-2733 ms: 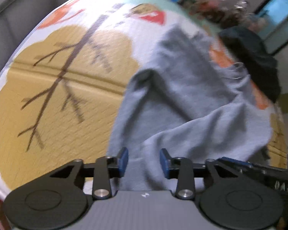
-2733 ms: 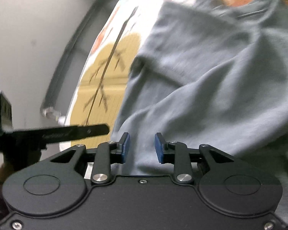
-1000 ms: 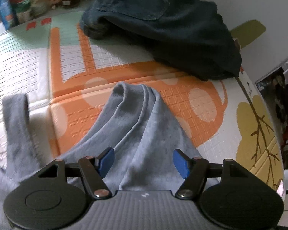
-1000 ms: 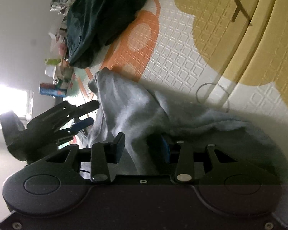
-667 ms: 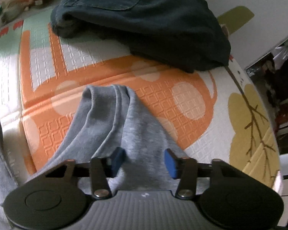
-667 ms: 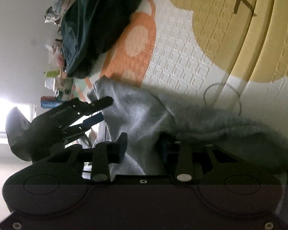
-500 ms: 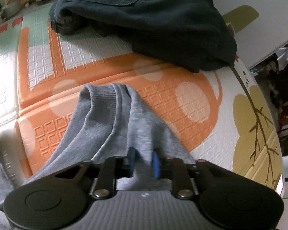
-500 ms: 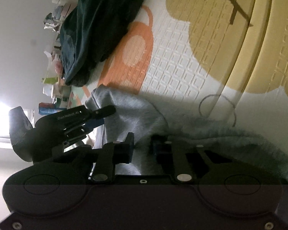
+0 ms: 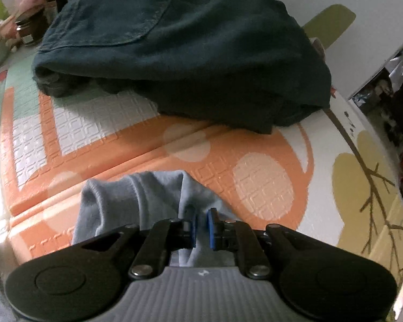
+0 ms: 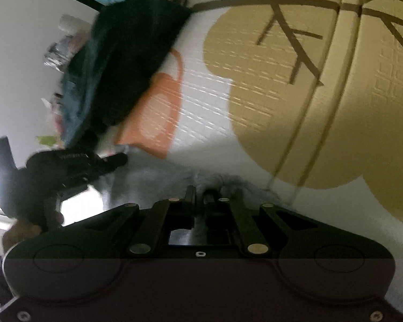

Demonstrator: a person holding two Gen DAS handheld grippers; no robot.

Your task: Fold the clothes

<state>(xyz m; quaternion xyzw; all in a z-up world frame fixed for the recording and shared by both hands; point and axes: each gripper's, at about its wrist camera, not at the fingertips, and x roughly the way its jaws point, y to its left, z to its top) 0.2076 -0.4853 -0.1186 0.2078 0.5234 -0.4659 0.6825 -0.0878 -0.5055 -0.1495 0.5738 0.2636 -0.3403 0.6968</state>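
Our left gripper [image 9: 201,224] tilts steeply down over the mat [image 9: 263,177], its 2 pads having just closed on a bunched fold of the grey top [image 9: 147,196], near the jeans [image 9: 190,53]. Our right gripper [image 10: 200,196] angles down too, pinched on the same top's blurred edge.

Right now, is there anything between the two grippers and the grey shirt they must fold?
Nothing visible. The left gripper is shut on a fold of the grey shirt, and the right gripper is shut on its cloth too. The dark jeans lie apart, farther back on the mat.
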